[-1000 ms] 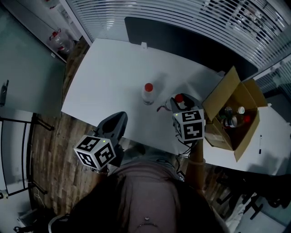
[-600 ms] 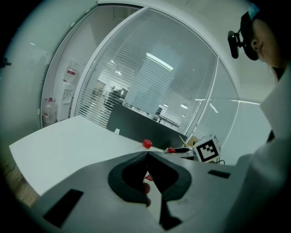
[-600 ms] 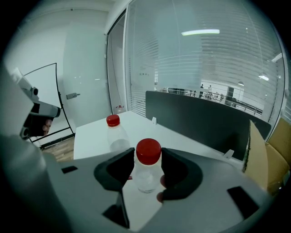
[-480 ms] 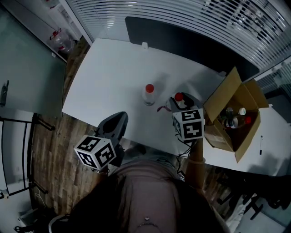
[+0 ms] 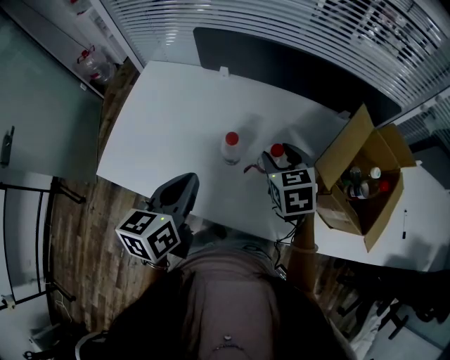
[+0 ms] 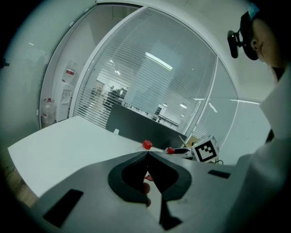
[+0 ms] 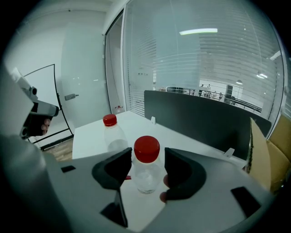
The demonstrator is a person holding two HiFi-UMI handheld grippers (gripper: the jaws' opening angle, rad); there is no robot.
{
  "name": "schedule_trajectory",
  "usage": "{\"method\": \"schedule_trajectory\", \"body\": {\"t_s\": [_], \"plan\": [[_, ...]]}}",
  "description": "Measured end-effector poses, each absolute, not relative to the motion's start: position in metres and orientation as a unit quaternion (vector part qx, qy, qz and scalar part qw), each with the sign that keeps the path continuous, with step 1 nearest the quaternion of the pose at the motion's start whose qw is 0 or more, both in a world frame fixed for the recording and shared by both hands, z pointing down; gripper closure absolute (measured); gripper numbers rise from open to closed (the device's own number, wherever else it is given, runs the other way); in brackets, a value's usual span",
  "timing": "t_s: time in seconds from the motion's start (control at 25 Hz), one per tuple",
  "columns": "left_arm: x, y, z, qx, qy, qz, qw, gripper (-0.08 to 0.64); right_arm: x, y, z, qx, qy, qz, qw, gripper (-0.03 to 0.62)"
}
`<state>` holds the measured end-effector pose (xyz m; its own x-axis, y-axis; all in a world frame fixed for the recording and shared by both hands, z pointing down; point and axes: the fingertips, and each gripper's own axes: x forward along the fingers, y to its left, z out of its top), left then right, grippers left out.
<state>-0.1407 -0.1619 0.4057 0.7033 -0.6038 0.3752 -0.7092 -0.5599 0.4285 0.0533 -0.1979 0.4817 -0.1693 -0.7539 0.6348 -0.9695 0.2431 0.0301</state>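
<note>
White table [image 5: 169, 112], glass-walled office; box [image 5: 349, 144] contents murky. Right gripper [image 7: 148, 157] jaws astride bottle [image 7: 145, 178], apparently not pinching. Left gripper [image 6: 147, 153] closed, empty.

Office, glass partitions [image 7: 136, 68], blinds [image 5: 281, 21], white desk [image 5: 176, 105]

A white rectangular table [image 5: 169, 119] stands on a brown wood-plank floor [image 5: 77, 246], a dark flat screen panel [image 5: 281, 60] along its far edge, white slatted blinds [image 5: 267, 17] behind glass beyond, and a long ceiling strip light [image 7: 200, 32] glowing overhead
</note>
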Motion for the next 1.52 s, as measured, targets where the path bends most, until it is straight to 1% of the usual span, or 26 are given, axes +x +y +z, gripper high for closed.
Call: {"method": "schedule_trajectory", "body": {"t_s": [0.32, 0.6, 1.08, 1.12, 1.24, 1.32, 1.44, 1.52], "plan": [[-0.135, -0.161, 0.404, 0.885, -0.358, 0.092, 0.283, 0.551, 0.053, -0.188, 0.477, 0.587, -0.737, 0.192, 0.275, 0.373], [-0.130, -0.154, 0.402, 0.894, -0.339, 0.092, 0.279, 0.552, 0.056, -0.171, 0.470, 0.602, -0.730, 0.190, 0.261, 0.373], [-0.113, -0.139, 0.399, 0.914, -0.296, 0.099, 0.261, 0.552, 0.068, -0.131, 0.437, 0.648, -0.712, 0.184, 0.198, 0.374], [-0.111, -0.137, 0.398, 0.915, -0.291, 0.099, 0.259, 0.552, 0.069, -0.127, 0.433, 0.651, -0.711, 0.184, 0.192, 0.381], [-0.104, -0.134, 0.396, 0.921, -0.277, 0.100, 0.256, 0.552, 0.074, -0.117, 0.421, 0.663, -0.707, 0.176, 0.173, 0.434], [-0.098, -0.132, 0.396, 0.925, -0.266, 0.104, 0.251, 0.552, 0.077, -0.110, 0.413, 0.671, -0.704, 0.167, 0.161, 0.454], [-0.088, -0.128, 0.395, 0.931, -0.250, 0.109, 0.244, 0.552, 0.081, -0.098, 0.401, 0.687, -0.695, 0.154, 0.145, 0.512], [-0.083, -0.126, 0.393, 0.934, -0.240, 0.111, 0.240, 0.552, 0.084, -0.091, 0.396, 0.695, -0.690, 0.149, 0.137, 0.534]]}}
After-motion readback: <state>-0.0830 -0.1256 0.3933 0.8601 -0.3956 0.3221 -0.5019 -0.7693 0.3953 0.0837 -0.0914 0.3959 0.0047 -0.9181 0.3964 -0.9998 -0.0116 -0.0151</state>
